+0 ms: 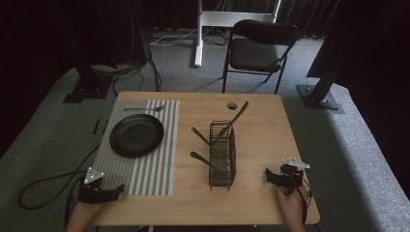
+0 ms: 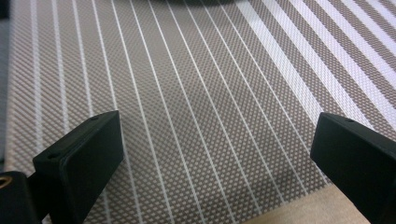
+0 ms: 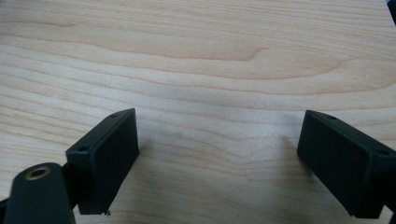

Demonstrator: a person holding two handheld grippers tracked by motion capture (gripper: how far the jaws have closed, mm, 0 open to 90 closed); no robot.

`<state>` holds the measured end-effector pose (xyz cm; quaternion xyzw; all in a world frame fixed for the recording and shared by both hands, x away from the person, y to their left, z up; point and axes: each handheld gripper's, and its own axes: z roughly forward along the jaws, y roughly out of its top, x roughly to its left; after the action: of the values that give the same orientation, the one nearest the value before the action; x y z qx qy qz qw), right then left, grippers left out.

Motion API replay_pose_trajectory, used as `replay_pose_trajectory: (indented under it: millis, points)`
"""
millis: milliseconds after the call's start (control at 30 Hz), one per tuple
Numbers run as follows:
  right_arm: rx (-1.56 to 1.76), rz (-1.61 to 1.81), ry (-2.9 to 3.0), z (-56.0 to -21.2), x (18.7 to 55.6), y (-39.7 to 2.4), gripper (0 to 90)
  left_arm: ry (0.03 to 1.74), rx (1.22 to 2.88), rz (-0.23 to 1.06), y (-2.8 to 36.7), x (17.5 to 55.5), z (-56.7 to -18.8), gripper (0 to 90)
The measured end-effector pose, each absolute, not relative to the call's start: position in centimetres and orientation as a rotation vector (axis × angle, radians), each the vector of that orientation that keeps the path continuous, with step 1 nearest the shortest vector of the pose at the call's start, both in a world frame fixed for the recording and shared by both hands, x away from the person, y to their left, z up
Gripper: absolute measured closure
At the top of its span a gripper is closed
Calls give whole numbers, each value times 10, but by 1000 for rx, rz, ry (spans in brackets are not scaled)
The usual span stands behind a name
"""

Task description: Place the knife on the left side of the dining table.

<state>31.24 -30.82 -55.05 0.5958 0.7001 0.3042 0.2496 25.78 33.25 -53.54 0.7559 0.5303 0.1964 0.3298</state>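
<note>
A light wooden table [image 1: 261, 121] carried a grey striped woven placemat [image 1: 154, 164] at left, a black wire caddy [image 1: 223, 153] mid-table, and a small dark disc [image 1: 232, 105] at the far edge.

The place looks like a lab or recording studio set up to mimic a dining spot. A light wooden tabletop [image 1: 261, 140] stands on grey carpet [image 1: 348, 145], ringed by dark curtains [image 1: 309, 14] and black metal stands on floor plates [image 1: 84, 84]. Black cables [image 1: 130, 70] trail over the carpet, and a black folding chair [image 1: 258, 50] sits before a white metal frame [image 1: 212, 21]. A striped grey placemat [image 1: 154, 159] with a round black plate [image 1: 136, 135] and a black wire cutlery caddy [image 1: 222, 154] form the staged setting.
</note>
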Motion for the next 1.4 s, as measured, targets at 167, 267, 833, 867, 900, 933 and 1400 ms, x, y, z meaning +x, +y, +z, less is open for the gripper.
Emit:
replay_pose_trajectory:
  millis: [167,267,833,867,900,933,1400]
  points:
    - [1621,828,1907,-551,312,-308,118,1336,1964,518,324,262,-523,37]
    - [1623,828,1906,-551,312,-308,117,1291,1975,506,315,266,-517,37]
    - [1622,828,1906,-551,312,-308,117,1087,2036,467,264,295,-480,45]
    - [1622,828,1907,-551,312,-308,117,1073,2043,451,260,297,-478,45]
    - [1622,828,1907,-551,312,-308,118,1061,2045,450,256,299,-476,45]
    - [1622,828,1906,-551,312,-308,117,1048,2047,448,252,301,-474,45]
    - [1620,829,1907,-551,312,-308,118,880,2067,433,208,321,-438,45]
